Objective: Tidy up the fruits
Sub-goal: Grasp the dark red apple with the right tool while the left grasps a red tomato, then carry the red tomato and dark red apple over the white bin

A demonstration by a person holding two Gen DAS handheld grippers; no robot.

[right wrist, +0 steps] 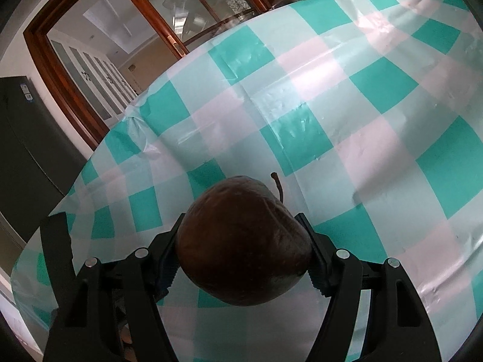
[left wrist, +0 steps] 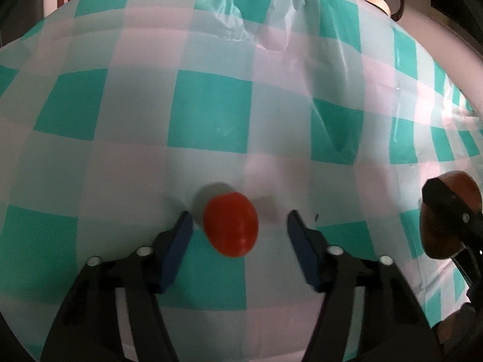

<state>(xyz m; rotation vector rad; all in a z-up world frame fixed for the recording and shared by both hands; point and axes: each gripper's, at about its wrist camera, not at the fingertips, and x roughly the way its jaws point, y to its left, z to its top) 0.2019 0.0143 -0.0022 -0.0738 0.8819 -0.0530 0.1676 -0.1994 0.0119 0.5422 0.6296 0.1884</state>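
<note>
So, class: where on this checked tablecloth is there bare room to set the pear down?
Bare cloth stretches ahead and right of the held pear, up to the table's far edge. It is crowded only near the red tomato between the left gripper's open fingers, and the crumpled plastic bag at the far edge.

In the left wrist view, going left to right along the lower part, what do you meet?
Left finger pad → red tomato → right finger pad → brown pear held in the right gripper at the edge.

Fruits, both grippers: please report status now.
Left gripper open around red fruit on checkered cloth, not touching. Right gripper shut on brown pear. Nothing blocking.
</note>
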